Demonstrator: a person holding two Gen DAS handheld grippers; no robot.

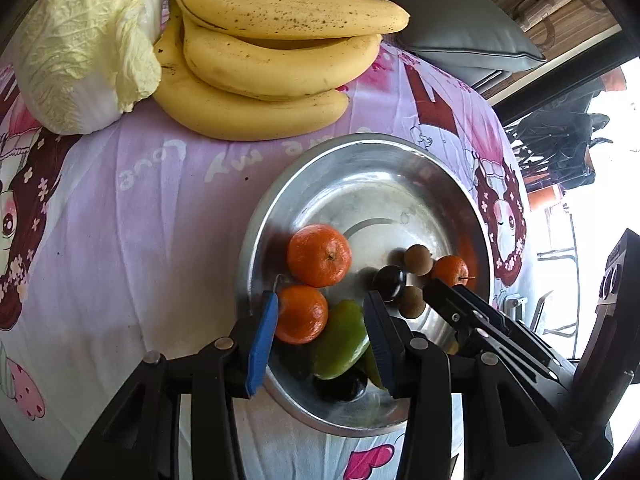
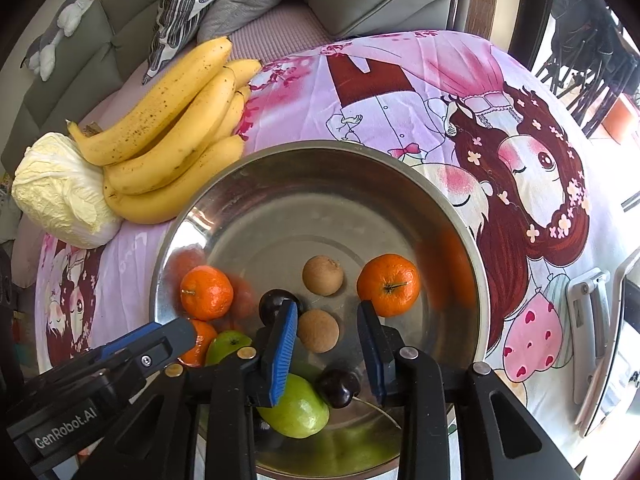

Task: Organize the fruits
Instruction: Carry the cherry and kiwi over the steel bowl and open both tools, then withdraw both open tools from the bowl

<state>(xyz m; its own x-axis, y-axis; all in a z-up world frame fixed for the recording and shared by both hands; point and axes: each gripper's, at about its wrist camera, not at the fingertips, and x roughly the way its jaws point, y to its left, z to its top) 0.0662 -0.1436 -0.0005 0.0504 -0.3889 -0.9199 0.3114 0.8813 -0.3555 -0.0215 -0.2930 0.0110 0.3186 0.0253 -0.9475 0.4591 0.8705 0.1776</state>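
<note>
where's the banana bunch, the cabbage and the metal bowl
banana bunch (image 2: 172, 128), right wrist view, middle of the bunch
cabbage (image 2: 60, 192), right wrist view, leafy top
metal bowl (image 2: 320, 200), right wrist view, bare far inner wall

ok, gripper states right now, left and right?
Left gripper: open over the metal bowl, holding nothing.
Right gripper: open over the same bowl, holding nothing.

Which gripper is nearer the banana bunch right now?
Left. The left gripper hangs over the bowl's side facing the bananas; the right gripper is over the bowl's far side.
</note>
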